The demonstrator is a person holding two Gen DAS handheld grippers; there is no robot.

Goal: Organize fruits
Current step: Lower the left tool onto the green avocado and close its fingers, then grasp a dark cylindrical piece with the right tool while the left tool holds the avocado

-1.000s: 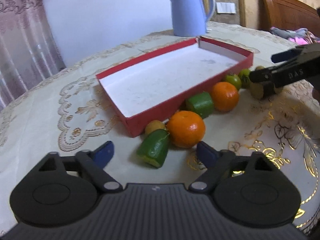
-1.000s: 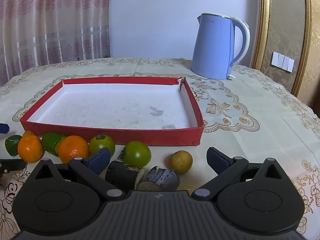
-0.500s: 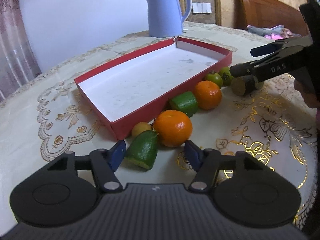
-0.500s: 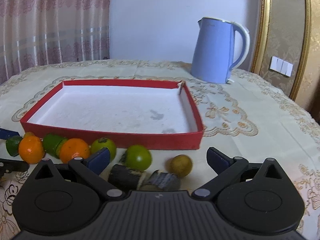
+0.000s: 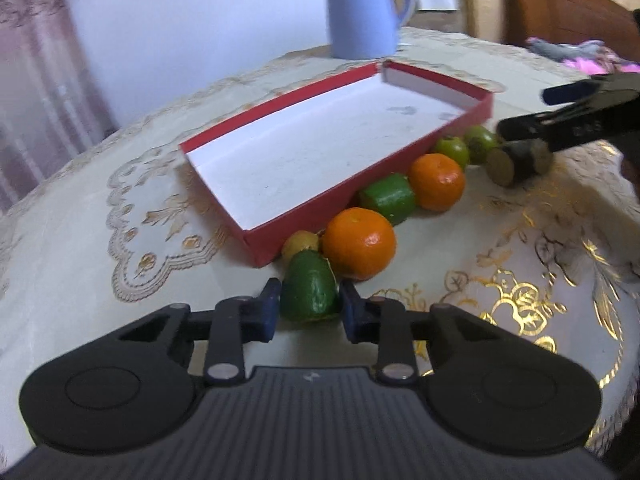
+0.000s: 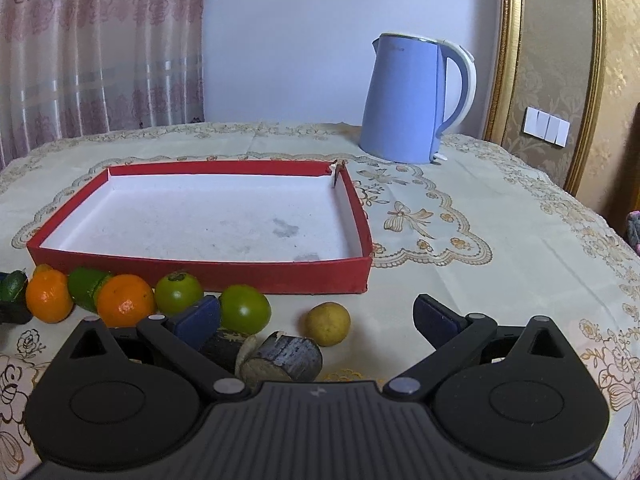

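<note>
Fruits lie in a row on the tablecloth [image 6: 460, 208] along the near wall of the red tray [image 6: 200, 270]. My left gripper [image 5: 307, 306] has just been closing; its pads now clamp the green cut piece [image 5: 309, 286] at the row's end, beside an orange [image 5: 359, 243]. My right gripper [image 6: 316, 318] stands wide apart above a dark cut piece [image 6: 286, 358], holding nothing.

2 oranges [image 6: 125, 300], 2 green round fruits [image 6: 244, 307], 1 kettle [image 6: 412, 98]
</note>
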